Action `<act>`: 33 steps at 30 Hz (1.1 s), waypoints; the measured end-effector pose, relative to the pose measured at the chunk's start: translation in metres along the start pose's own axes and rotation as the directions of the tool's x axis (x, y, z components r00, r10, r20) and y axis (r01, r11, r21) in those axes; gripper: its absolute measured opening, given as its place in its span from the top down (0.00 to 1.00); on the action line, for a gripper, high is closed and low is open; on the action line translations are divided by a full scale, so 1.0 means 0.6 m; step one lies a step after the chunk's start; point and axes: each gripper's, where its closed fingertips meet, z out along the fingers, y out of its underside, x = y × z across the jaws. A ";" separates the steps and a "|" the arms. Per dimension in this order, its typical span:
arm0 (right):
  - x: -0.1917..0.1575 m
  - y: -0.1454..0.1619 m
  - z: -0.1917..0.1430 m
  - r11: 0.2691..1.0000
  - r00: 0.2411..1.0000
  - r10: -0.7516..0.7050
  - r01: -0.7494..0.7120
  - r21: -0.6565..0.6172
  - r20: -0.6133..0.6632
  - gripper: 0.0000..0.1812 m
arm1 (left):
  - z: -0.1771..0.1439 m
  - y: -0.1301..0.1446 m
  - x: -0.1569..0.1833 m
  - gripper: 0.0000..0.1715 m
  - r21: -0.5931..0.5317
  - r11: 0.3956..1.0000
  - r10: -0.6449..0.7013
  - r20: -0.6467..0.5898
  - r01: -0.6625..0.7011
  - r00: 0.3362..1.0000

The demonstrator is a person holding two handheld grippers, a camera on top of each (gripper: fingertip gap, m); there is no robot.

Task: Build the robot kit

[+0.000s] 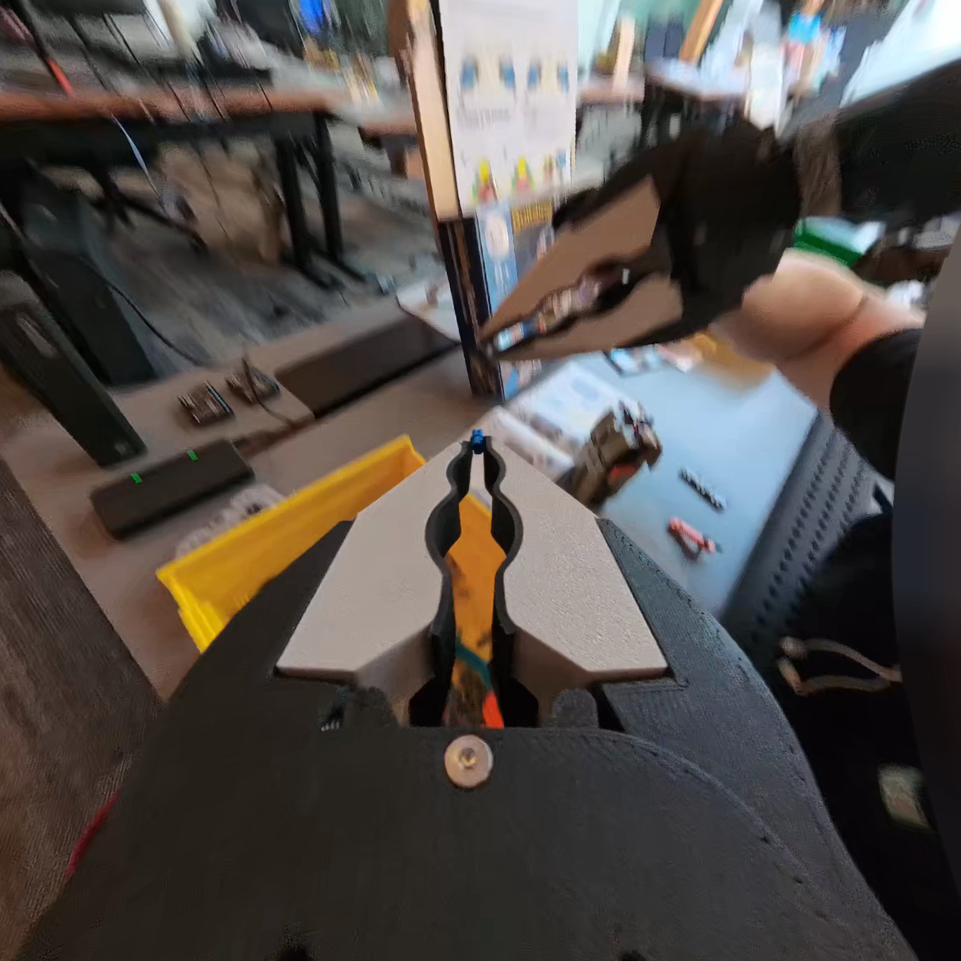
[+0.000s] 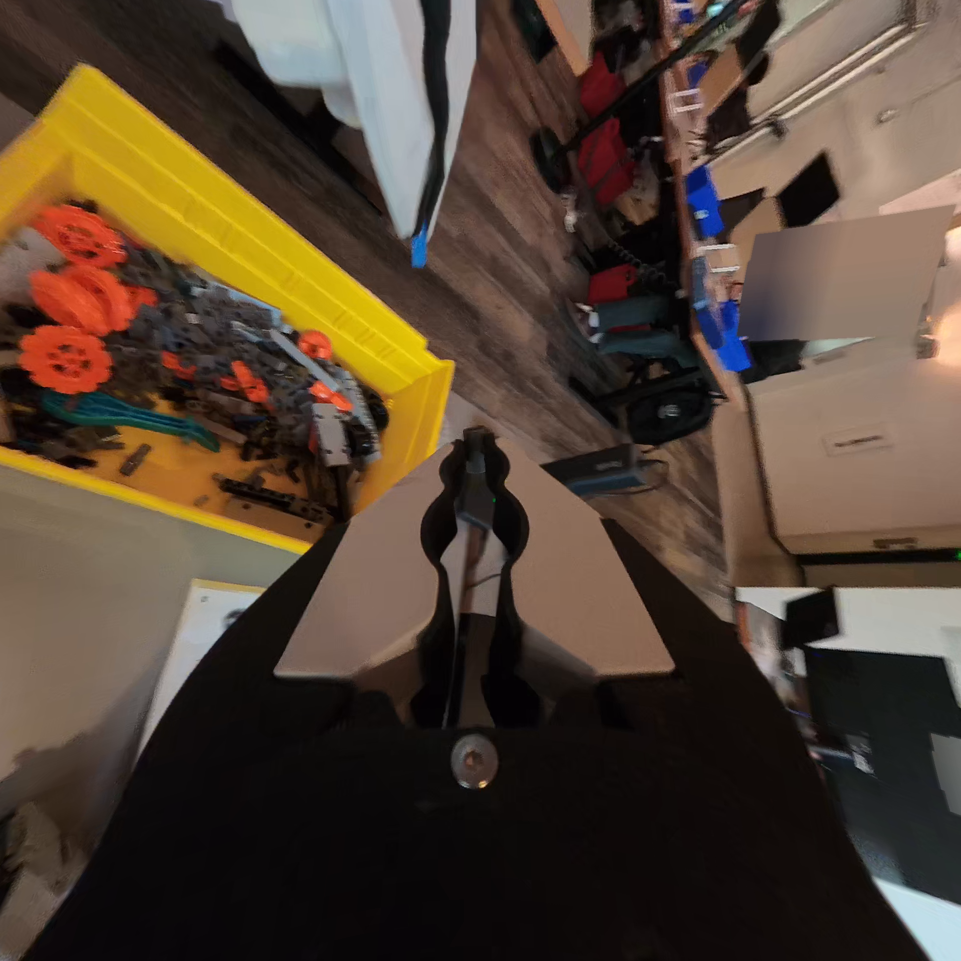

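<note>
My left gripper (image 1: 476,448) is shut on a small blue pin (image 1: 476,443) pinched at its fingertips, above the far corner of a yellow bin (image 1: 270,541). My right gripper (image 2: 476,442) is tilted beside the yellow bin (image 2: 291,281) and is shut on a small dark piece (image 2: 475,436) at its tips. The bin holds several orange wheels (image 2: 65,359), grey and black construction parts and a teal piece (image 2: 130,411). The right gripper also shows in the left wrist view (image 1: 491,344), held by a hand at upper right, in front of an upright blue box (image 1: 499,270).
A partly built brown and black model (image 1: 619,457) sits on a light blue mat (image 1: 728,447) with a red part (image 1: 691,535) and a black part (image 1: 702,494). A black box with green lights (image 1: 171,486) lies left. A black mesh chair (image 1: 811,546) is at right. The gap from one gripper's tips to the other's is roughly 7 cm.
</note>
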 end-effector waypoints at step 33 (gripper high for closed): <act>-0.239 0.099 0.200 0.910 0.651 0.384 -0.145 -0.389 0.655 0.91 | -0.267 -0.158 -0.022 0.90 0.780 0.621 -0.178 0.236 -0.077 0.955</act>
